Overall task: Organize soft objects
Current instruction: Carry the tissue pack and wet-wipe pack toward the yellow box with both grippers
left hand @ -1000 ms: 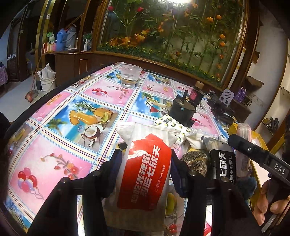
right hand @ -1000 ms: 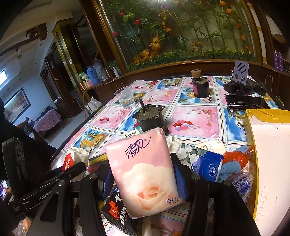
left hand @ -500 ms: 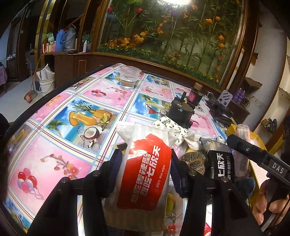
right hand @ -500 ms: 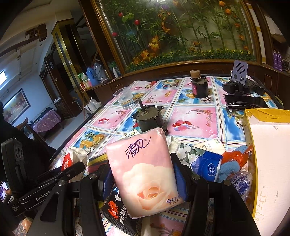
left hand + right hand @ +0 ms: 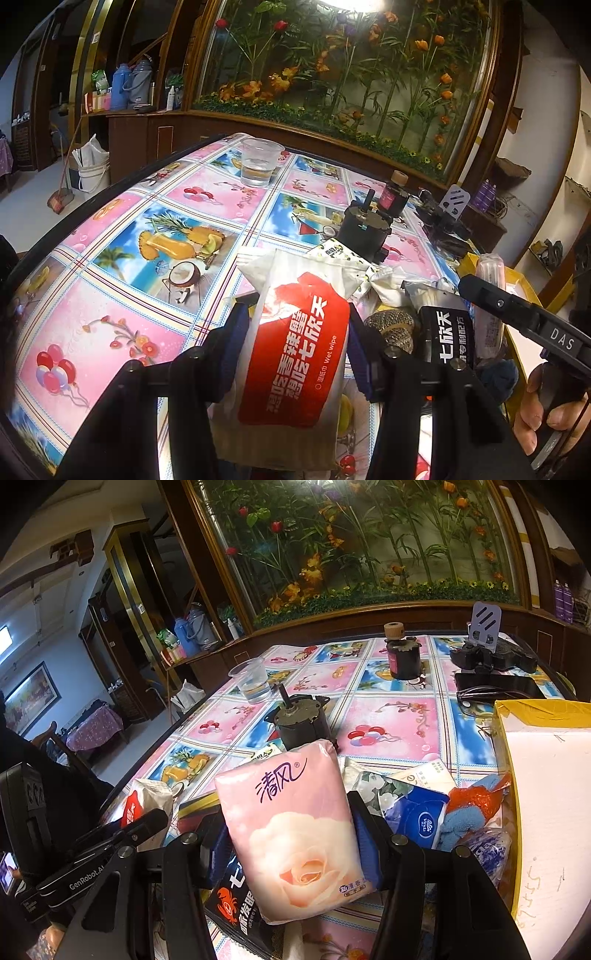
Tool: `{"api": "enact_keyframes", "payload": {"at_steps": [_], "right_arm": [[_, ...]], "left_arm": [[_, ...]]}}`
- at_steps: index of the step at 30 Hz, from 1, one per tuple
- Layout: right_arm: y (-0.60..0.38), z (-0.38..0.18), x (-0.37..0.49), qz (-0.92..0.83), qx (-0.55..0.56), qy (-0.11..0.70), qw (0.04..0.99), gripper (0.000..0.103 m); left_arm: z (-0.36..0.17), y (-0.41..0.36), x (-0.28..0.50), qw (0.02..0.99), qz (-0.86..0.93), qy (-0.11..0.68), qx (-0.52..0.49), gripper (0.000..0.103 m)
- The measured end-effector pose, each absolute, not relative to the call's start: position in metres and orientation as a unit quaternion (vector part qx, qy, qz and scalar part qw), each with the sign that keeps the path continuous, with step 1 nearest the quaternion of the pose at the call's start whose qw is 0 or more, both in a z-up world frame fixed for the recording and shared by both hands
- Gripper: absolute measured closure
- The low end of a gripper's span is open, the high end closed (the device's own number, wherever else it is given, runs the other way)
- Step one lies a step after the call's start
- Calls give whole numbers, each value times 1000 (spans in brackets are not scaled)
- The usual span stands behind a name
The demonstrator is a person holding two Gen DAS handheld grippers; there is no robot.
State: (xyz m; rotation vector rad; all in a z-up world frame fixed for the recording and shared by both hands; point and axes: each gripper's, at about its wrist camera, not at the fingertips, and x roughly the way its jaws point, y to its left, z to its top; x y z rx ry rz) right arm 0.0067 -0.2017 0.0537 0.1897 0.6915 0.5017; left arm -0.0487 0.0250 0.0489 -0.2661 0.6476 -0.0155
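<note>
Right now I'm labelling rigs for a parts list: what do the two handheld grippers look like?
Both are black, angular frames with silver screws and blue finger pads. The left gripper carries white "GenRobot.AI" lettering; the right gripper shows "DAS" on its side. No cables visible.

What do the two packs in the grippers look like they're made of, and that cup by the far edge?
Red-and-white wet wipe pack: glossy plastic film, going by the glare and crinkled end. Pink tissue pack: soft plastic wrap with a smoother sheen, bulging as if paper-filled. Cup: thin clear plastic, probably disposable; see-through, with clear liquid inside.
</note>
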Motion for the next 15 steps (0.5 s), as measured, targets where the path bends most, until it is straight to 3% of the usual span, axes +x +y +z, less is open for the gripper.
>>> {"api": "enact_keyframes", "payload": {"at_steps": [15], "right_arm": [[-204,61,2,239,89,313,915,42]], "left_arm": [[49,25,-49,940,-9,317,-130,53]]}}
